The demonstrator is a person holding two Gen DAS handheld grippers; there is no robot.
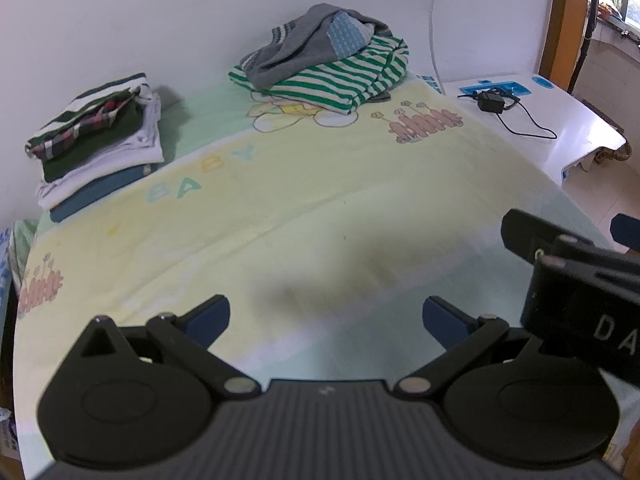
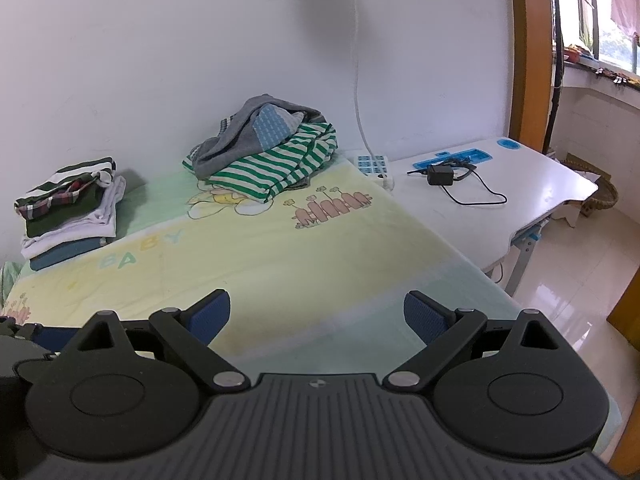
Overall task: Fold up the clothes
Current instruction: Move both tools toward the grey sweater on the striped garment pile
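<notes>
Both tongs stand wide open and empty: left tongs (image 1: 326, 320), right tongs (image 2: 317, 316). Unfolded pile (image 1: 324, 60) lies top centre of frame, straight ahead, well apart from both. Folded stack (image 1: 96, 136) sits upper left, nearer the left tongs

white desk (image 2: 552, 188), black charger (image 2: 440, 176), power strip (image 2: 374, 164)

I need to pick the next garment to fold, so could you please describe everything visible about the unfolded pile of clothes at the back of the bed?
The unfolded pile lies crumpled near the wall, on the cartoon print of the yellow blanket. On top is a grey knit garment with striped trim and a light-blue checked patch; beneath it lies a soft green-and-cream striped garment. Neither gripper touches it.
</notes>
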